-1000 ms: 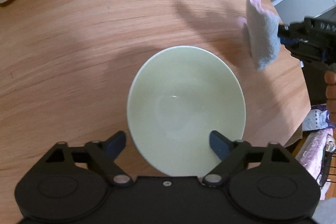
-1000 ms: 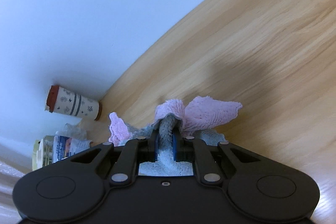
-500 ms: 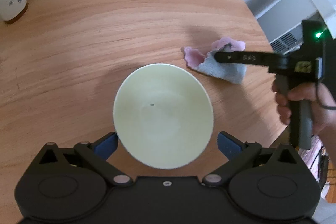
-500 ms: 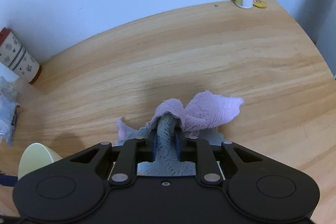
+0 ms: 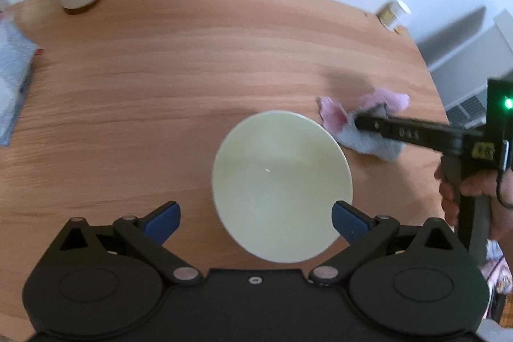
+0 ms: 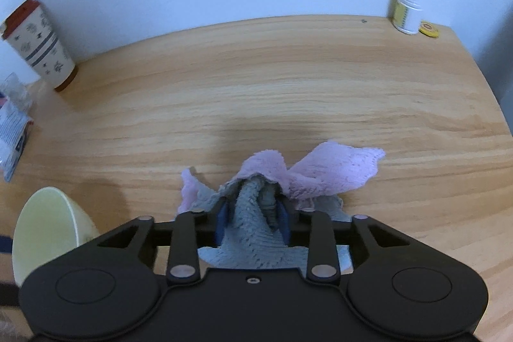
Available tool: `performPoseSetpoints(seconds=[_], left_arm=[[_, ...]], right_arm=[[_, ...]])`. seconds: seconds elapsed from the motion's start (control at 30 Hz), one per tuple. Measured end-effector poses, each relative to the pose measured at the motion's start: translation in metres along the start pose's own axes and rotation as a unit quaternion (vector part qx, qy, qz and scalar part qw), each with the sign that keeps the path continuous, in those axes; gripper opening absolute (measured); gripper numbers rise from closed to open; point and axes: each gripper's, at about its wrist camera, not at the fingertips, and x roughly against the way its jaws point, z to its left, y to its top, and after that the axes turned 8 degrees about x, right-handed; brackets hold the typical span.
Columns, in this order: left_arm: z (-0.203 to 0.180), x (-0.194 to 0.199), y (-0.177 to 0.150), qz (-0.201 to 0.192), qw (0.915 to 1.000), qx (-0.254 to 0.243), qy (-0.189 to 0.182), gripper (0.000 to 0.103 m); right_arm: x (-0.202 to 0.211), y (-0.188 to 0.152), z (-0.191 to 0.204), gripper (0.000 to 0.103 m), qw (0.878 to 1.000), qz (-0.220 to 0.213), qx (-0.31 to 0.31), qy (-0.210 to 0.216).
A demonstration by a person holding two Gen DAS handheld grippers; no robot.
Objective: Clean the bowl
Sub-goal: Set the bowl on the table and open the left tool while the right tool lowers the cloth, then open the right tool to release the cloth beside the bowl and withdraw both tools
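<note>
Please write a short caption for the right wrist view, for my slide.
Right gripper holding a pink-and-grey cloth on the wooden table, beside the pale bowl.

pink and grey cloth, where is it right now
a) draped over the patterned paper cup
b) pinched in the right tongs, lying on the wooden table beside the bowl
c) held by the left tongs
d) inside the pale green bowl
b: the right tongs are shut on the pink and grey cloth, which lies on the wooden table beside the pale green bowl.
</note>
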Motion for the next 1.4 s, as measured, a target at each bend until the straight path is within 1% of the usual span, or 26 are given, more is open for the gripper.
performPoseSetpoints(seconds=[0.03, 0.1, 0.13, 0.2, 0.33, 0.4, 0.5, 0.57, 0.6, 0.67, 0.73, 0.83, 0.9, 0.93, 0.97, 1.0, 1.03, 1.07, 1.1, 1.2, 1.3, 1.4], left_arm=[[0.001, 0.002, -0.001, -0.005, 0.9999, 0.013, 0.002, 0.103], [0.005, 0.005, -0.003, -0.007, 0.9991, 0.041, -0.003, 0.103], [0.007, 0.007, -0.005, -0.007, 0.9985, 0.054, -0.007, 0.103], [0.008, 0.010, -0.009, -0.011, 0.9972, 0.073, -0.006, 0.103], [0.008, 0.014, -0.018, 0.002, 0.9955, 0.095, -0.001, 0.103], [0.007, 0.017, -0.021, 0.000, 0.9954, 0.096, 0.003, 0.103], [0.005, 0.034, -0.024, -0.018, 0.9962, 0.085, -0.001, 0.103], [0.003, 0.054, -0.024, -0.045, 0.9962, 0.074, -0.013, 0.103], [0.002, 0.059, -0.024, -0.050, 0.9963, 0.069, -0.014, 0.103], [-0.007, 0.074, -0.026, -0.065, 0.9971, 0.038, -0.010, 0.103], [-0.019, 0.087, -0.029, -0.072, 0.9974, 0.000, -0.008, 0.103], [-0.025, 0.095, -0.032, -0.067, 0.9973, -0.018, -0.026, 0.103], [-0.029, 0.100, -0.034, -0.073, 0.9967, -0.033, -0.018, 0.103], [-0.031, 0.104, -0.037, -0.078, 0.9959, -0.046, -0.006, 0.103], [-0.033, 0.107, -0.039, -0.084, 0.9949, -0.057, 0.007, 0.103], [-0.035, 0.111, -0.042, -0.088, 0.9939, -0.065, 0.019, 0.103], [-0.035, 0.116, -0.045, -0.092, 0.9929, -0.069, 0.031, 0.103], [-0.034, 0.119, -0.047, -0.094, 0.9925, -0.068, 0.038, 0.103], [-0.033, 0.121, -0.049, -0.095, 0.9925, -0.067, 0.039, 0.103], [-0.030, 0.124, -0.055, -0.091, 0.9931, -0.068, 0.029, 0.103], [-0.027, 0.124, -0.063, -0.085, 0.9938, -0.061, 0.035, 0.103], [-0.023, 0.129, -0.072, -0.091, 0.9938, -0.053, 0.037, 0.103]], right_arm=[[0.000, -0.001, -0.001, 0.058, 1.000, 0.004, -0.001, 0.002], [-0.001, -0.002, -0.003, 0.075, 1.000, 0.020, -0.004, 0.008], [-0.002, -0.002, -0.004, 0.078, 1.000, 0.028, -0.005, 0.013], [-0.001, -0.004, -0.005, 0.078, 1.000, 0.024, -0.001, 0.017], [0.008, -0.007, -0.005, 0.080, 1.000, 0.028, -0.009, 0.001], [0.018, -0.012, -0.007, 0.081, 1.000, 0.024, -0.017, 0.001], [0.040, -0.021, -0.006, 0.089, 1.000, 0.011, -0.027, -0.001], [0.058, -0.027, -0.005, 0.089, 0.999, -0.002, -0.035, -0.001], [0.073, -0.032, -0.002, 0.090, 0.999, -0.013, -0.039, 0.000], [0.091, -0.038, 0.004, 0.091, 0.999, -0.024, -0.042, -0.005], [0.110, -0.042, 0.012, 0.092, 0.998, -0.031, -0.044, -0.013], [0.137, -0.047, 0.029, 0.093, 0.999, -0.040, -0.036, -0.006], [0.157, -0.053, 0.042, 0.094, 0.998, -0.046, -0.033, -0.011], [0.165, -0.057, 0.048, 0.094, 0.998, -0.050, -0.036, -0.017], [0.173, -0.060, 0.053, 0.096, 0.998, -0.053, -0.038, -0.022], [0.180, -0.064, 0.059, 0.100, 0.998, -0.056, -0.038, -0.020], [0.188, -0.069, 0.066, 0.103, 0.998, -0.058, -0.036, -0.015], [0.191, -0.070, 0.070, 0.103, 0.998, -0.056, -0.029, -0.014], [0.194, -0.071, 0.077, 0.103, 0.998, -0.050, -0.011, -0.024], [0.204, -0.078, 0.090, 0.103, 0.996, -0.057, 0.011, -0.063], [0.212, -0.085, 0.099, 0.103, 0.995, -0.063, 0.008, -0.075], [0.217, -0.091, 0.105, 0.103, 0.994, -0.065, 0.006, -0.083]])
